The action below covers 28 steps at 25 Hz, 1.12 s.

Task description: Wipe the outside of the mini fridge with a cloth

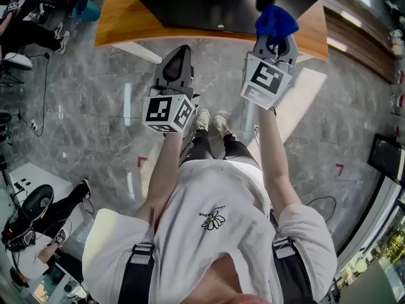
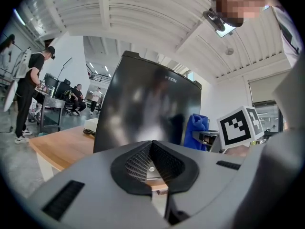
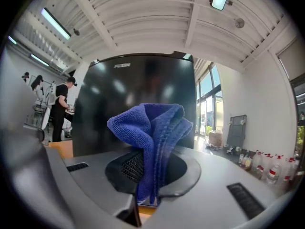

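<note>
A: Left side first?
B: Left gripper (image 1: 179, 54), jaws together, nothing between them, near the black mini fridge (image 2: 147, 104) but apart from it.
A: Fridge where?
B: Upright on the wooden table (image 1: 126, 24), glossy front toward both grippers.
A: Right side?
B: Right gripper (image 1: 276, 43) clamped on a bunched blue cloth (image 3: 152, 125), with the cloth up at the fridge front. Can't tell if it's touching.

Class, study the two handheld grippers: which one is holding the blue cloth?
The right gripper: its jaws are clamped on the blue cloth, in front of the mini fridge. The left gripper has its jaws together with nothing between them.
</note>
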Tool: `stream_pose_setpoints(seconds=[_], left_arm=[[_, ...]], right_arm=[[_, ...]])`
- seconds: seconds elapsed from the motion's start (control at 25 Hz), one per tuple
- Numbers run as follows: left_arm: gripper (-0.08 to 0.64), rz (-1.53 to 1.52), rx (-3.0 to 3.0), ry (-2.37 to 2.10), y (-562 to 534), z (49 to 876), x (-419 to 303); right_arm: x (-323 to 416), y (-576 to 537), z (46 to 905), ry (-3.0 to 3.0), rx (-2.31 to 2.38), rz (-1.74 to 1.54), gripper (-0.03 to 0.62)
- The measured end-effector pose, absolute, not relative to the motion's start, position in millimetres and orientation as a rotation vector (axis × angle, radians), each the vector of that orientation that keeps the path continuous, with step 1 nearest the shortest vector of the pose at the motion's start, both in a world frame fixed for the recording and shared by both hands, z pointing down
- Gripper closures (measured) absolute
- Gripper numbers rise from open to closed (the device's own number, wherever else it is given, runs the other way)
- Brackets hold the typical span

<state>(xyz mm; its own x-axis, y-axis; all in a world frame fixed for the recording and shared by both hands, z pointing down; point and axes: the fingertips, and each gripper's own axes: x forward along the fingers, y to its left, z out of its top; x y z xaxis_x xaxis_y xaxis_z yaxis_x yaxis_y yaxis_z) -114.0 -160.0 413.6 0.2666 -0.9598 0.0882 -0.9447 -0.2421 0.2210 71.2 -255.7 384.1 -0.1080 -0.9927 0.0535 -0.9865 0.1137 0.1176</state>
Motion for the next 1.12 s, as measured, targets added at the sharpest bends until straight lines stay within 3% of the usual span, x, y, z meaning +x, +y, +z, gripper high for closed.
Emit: stream_pose_setpoints(seconds=[0.4, 1.12], left_arm=[[0.555, -0.154, 2.257, -1.89, -157, 403, -200], [0.555, -0.152, 2.152, -1.955, -141, 425, -296]], right_arm=[[-104, -247, 395, -2.457, 1.721, -0.033, 0.52], [-222, -252, 426, -2.531, 1.553, -0.006, 0.52]])
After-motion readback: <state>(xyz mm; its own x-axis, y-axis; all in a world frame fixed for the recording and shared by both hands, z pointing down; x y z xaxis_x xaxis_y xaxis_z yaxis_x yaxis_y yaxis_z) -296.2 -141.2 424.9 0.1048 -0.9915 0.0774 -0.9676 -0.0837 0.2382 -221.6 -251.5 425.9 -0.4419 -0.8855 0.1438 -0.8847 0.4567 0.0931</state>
